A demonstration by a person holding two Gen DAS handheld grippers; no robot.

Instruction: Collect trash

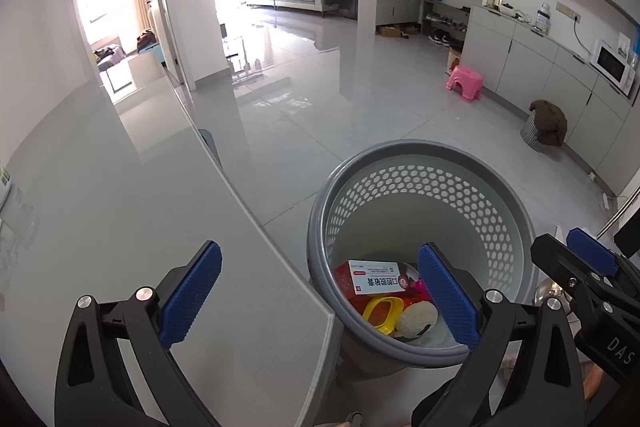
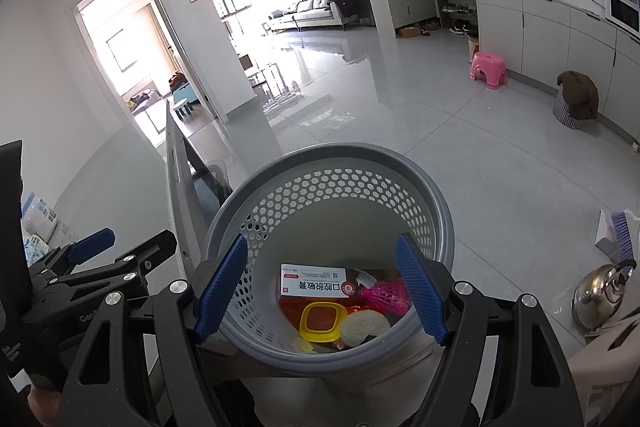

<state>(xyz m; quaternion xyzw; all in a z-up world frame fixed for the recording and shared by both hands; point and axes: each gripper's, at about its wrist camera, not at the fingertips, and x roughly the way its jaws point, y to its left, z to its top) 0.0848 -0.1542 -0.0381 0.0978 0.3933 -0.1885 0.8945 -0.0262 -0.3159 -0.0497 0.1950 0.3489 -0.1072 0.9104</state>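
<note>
A grey perforated bin [image 1: 424,155] [image 2: 332,155] stands on the floor beside a white table [image 1: 120,207]. In it lie a red-and-white box [image 1: 374,277] [image 2: 314,281], a yellow lid [image 1: 382,313] [image 2: 322,321], a round beige sponge [image 1: 418,319] [image 2: 364,325] and a pink shuttlecock [image 2: 386,293]. My left gripper [image 1: 320,299] is open and empty, over the table edge and the bin's near rim. My right gripper [image 2: 322,289] is open and empty, straddling the bin's mouth from above. The right gripper also shows at the right of the left wrist view [image 1: 580,263].
A pink stool [image 1: 464,83] [image 2: 488,65] and a checked basket with a brown cloth [image 1: 544,125] [image 2: 576,99] stand by the cabinets. A steel kettle [image 2: 600,291] sits on the floor at right. Packets [image 2: 38,223] lie on the table.
</note>
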